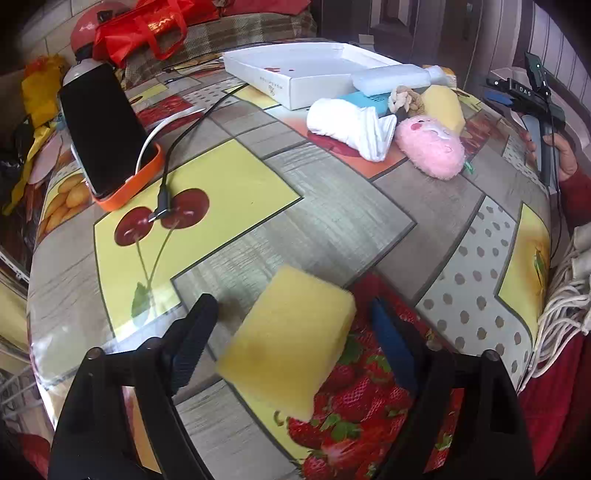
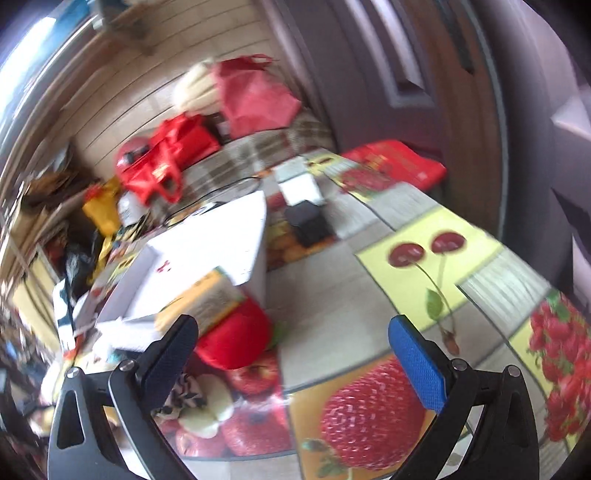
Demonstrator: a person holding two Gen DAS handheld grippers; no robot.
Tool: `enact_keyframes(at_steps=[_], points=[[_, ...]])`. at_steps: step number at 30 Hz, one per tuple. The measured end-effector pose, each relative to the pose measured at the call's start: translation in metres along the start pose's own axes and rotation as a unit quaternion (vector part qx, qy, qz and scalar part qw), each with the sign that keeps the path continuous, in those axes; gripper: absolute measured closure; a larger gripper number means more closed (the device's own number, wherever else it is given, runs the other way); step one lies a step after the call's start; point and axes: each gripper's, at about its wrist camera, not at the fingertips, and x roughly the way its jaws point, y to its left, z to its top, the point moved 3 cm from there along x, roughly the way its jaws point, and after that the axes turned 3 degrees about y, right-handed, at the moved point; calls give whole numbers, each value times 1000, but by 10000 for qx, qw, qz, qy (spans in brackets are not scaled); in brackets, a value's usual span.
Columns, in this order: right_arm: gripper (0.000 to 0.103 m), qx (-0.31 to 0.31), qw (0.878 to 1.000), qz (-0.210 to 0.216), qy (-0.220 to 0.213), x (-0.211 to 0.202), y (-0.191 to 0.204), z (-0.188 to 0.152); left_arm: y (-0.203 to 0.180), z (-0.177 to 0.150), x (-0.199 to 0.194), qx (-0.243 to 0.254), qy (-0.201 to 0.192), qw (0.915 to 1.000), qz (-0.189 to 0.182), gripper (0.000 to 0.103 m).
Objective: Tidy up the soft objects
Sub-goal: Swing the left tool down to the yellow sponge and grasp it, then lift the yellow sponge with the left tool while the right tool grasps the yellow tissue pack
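A yellow sponge (image 1: 291, 343) lies on the fruit-print tablecloth (image 1: 332, 229) between the fingers of my left gripper (image 1: 291, 304). The jaws stand open, with a gap showing between the left pad and the sponge. Farther back lie a pink plush (image 1: 432, 147), a rolled white cloth (image 1: 351, 129), a second yellow sponge (image 1: 443, 105) and a braided rope toy (image 1: 404, 99). My right gripper (image 2: 291, 325) hovers open over the table with nothing between its fingers. A red soft object (image 2: 236, 339) lies just beyond its left finger. The right wrist view is blurred.
A white open box (image 1: 295, 70) stands at the back. A phone on an orange stand (image 1: 103, 129) with a black cable (image 1: 173, 155) sits at the left. A hand (image 1: 565, 155) holds the other gripper at the right edge. Red bags (image 1: 144, 29) lie beyond the table.
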Motion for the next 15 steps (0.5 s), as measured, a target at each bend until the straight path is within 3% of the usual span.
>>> enact_keyframes(at_steps=[1, 3, 9, 15], points=[[0, -312, 9994, -88, 78, 3, 11, -2, -2, 5, 0, 64, -1, 10000, -41, 33], [0, -762, 9962, -344, 254, 15, 29, -1, -11, 11, 1, 189, -58, 9998, -99, 59], [0, -1024, 9944, -152, 225, 26, 42, 14, -32, 18, 11, 326, -213, 9990, -223, 61], [0, -1758, 9830, -125, 514, 49, 62, 15, -44, 25, 16, 435, -221, 9984, -299, 61]])
